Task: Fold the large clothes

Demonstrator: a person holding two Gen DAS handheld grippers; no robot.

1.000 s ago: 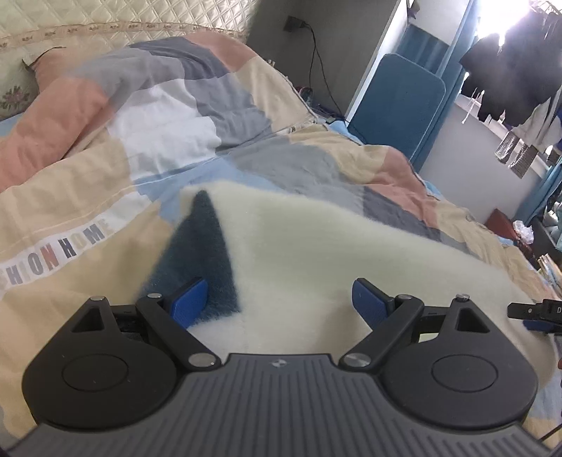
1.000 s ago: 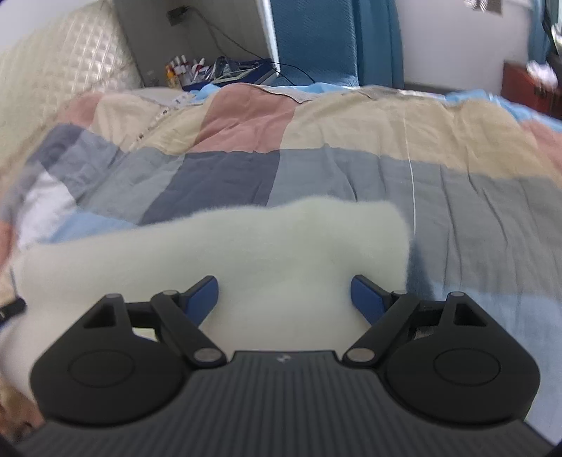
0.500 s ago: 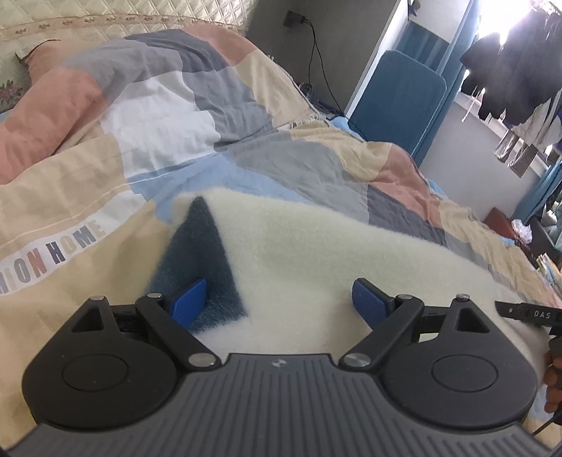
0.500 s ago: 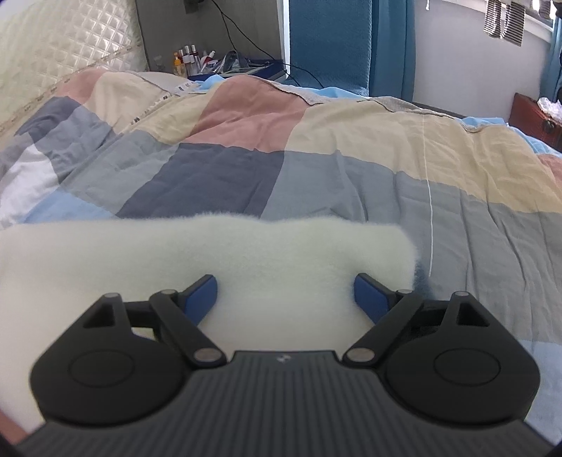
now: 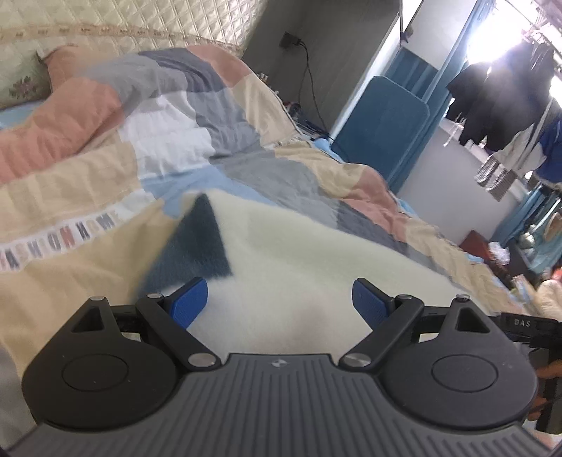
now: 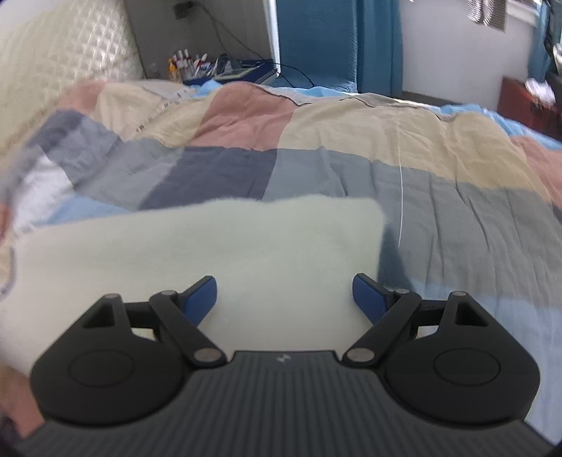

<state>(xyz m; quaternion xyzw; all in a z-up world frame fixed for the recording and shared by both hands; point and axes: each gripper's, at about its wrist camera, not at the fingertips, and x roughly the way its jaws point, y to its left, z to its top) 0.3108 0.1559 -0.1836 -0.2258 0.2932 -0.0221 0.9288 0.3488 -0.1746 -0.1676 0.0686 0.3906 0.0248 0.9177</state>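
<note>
A cream fleece garment lies folded on the patchwork quilt, with a dark blue triangular patch at its left end. It also shows in the right wrist view as a flat cream slab. My left gripper is open and empty, held just above the near edge of the garment. My right gripper is open and empty, held over the garment's right part. The right gripper's body shows at the left wrist view's right edge.
The patchwork quilt covers the whole bed. A quilted headboard and a pillow are at the far left. A blue panel, a cluttered bedside stand and hanging clothes lie beyond the bed.
Both grippers stayed open over the garment. Both views tilted up and drew back a little, showing more of the room. The garment has not moved.
</note>
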